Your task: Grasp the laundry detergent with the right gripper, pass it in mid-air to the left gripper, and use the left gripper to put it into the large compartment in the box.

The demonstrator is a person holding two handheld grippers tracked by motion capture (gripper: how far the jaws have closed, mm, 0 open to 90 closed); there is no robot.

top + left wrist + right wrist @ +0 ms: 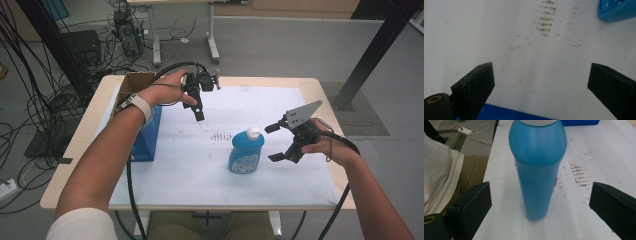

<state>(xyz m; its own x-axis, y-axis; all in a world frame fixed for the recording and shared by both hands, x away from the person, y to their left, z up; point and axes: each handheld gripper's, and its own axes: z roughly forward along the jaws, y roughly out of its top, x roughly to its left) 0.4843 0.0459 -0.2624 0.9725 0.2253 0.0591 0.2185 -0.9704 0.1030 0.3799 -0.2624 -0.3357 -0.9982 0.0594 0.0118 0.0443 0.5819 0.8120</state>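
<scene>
A bottle (246, 151) is stood upright on the sheet (200, 165) covering the table (75, 150). A box (145, 135) is placed at the sheet's left edge. The right gripper (277, 142) is held just right of the bottle; the left gripper (199, 112) is raised between box and bottle.

No legible text anywhere, the label on the blue bottle (246, 152) too blurred to read

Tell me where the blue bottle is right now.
In the high view the blue bottle stands upright on the white sheet, right of centre, just left of the open right gripper; the blue box sits further left.
</scene>
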